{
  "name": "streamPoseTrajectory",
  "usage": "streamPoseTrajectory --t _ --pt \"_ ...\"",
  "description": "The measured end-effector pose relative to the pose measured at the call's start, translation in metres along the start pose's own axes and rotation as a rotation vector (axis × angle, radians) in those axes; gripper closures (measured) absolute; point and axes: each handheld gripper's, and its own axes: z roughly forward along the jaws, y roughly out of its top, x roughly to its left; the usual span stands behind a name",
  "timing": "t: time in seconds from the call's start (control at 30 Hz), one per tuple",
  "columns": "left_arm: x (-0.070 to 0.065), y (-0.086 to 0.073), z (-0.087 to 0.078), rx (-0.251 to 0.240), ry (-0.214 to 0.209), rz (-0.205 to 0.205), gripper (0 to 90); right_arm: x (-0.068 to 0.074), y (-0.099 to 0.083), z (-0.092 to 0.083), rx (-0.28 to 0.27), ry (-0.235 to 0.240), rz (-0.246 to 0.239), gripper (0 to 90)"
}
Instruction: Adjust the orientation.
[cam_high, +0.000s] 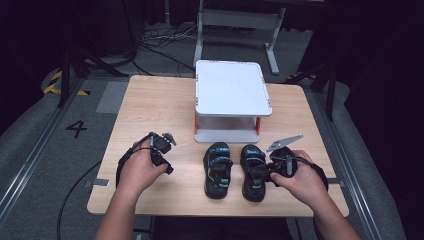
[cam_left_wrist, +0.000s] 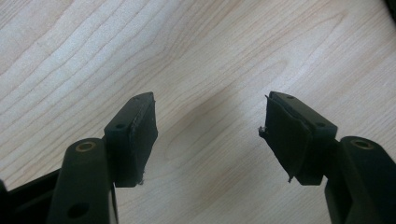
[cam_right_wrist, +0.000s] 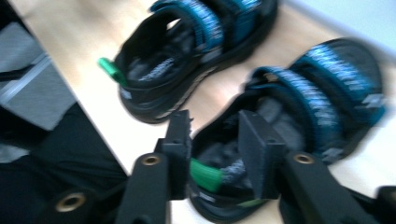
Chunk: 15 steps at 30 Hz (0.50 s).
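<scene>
Sandals: in the high view the pair lies side by side at the worktop's (cam_high: 150, 100) 6 o'clock edge, left sandal (cam_high: 218, 170) beside right sandal (cam_high: 253, 172), before the white rack (cam_high: 232, 90), still unshelved. Left tool (cam_left_wrist: 208, 133) hangs wide over bare wood. Right tool (cam_right_wrist: 215, 144) straddles the right sandal's heel (cam_right_wrist: 219, 175), jaws partly apart, grip apparently loosened.

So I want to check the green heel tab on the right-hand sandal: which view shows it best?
The right gripper view: the green heel tab sits close up between the jaws. The high view shows the sandal whole but small. The left gripper view shows bare table.
</scene>
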Motion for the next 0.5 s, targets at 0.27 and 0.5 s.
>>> streamPoseTrajectory --t 0.27,0.5 --pt "0.001 -0.015 0.000 0.008 0.000 -0.033 34.9 -0.020 0.009 0.005 0.020 -0.250 -0.183 46.5" --pt "0.004 -0.022 -0.002 0.006 0.001 -0.052 34.7 -0.028 0.016 0.038 0.153 -0.223 -0.307 56.7"
